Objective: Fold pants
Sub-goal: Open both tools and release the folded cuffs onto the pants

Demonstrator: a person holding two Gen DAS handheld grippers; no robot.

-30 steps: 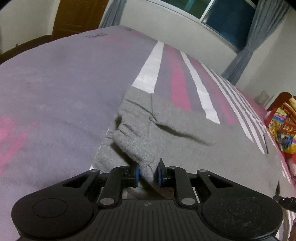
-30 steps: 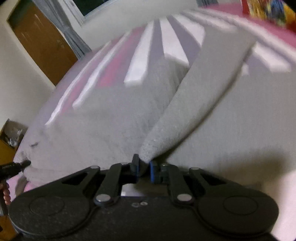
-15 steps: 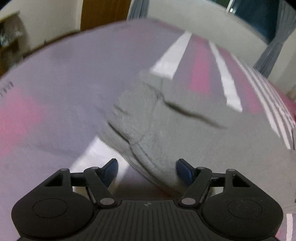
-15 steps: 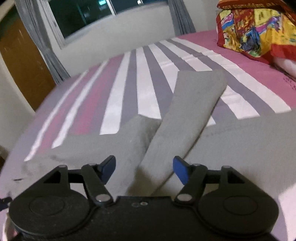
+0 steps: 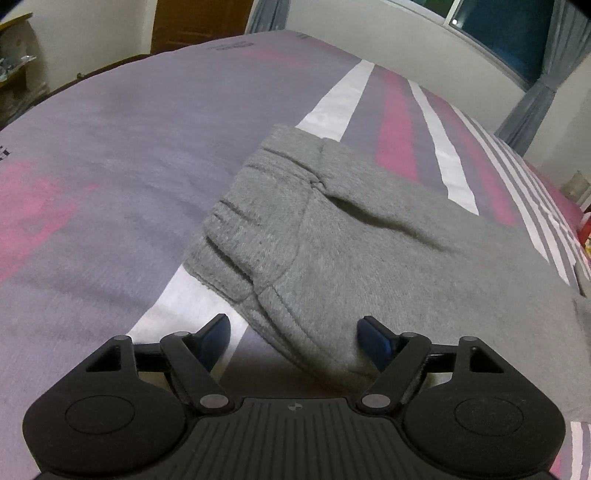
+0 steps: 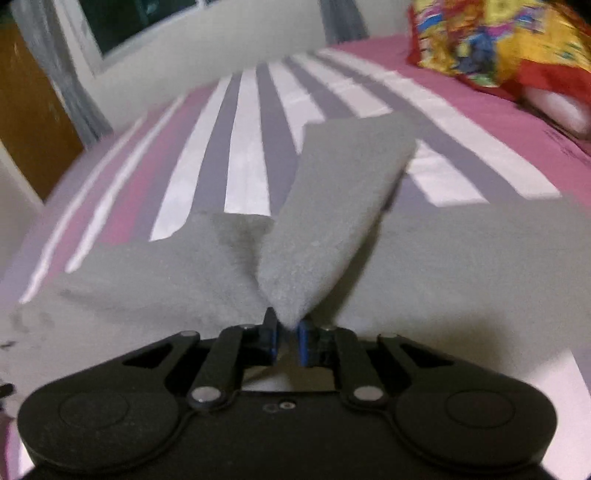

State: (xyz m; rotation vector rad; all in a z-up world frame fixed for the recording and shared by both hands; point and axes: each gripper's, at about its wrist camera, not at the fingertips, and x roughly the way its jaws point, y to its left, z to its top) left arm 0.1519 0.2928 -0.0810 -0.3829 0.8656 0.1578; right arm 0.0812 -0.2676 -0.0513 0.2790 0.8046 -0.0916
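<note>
Grey sweatpants (image 5: 369,236) lie on the striped bed. In the left wrist view their waistband end (image 5: 236,236) is doubled over and rests flat. My left gripper (image 5: 295,338) is open, its blue fingertips astride the near fold edge without pinching it. In the right wrist view my right gripper (image 6: 287,336) is shut on the pants (image 6: 325,221), pinching the tip of a folded grey leg that rises away from the jaws over the rest of the cloth.
The bed sheet (image 5: 110,166) has purple, pink and white stripes. A bright red and yellow pillow (image 6: 498,40) lies at the far right. A window with curtains (image 5: 524,110) and a wooden door (image 5: 199,22) stand beyond the bed.
My left gripper let go of the waistband fold and opened. My right gripper opened half a second ago and has shut again on the leg fold.
</note>
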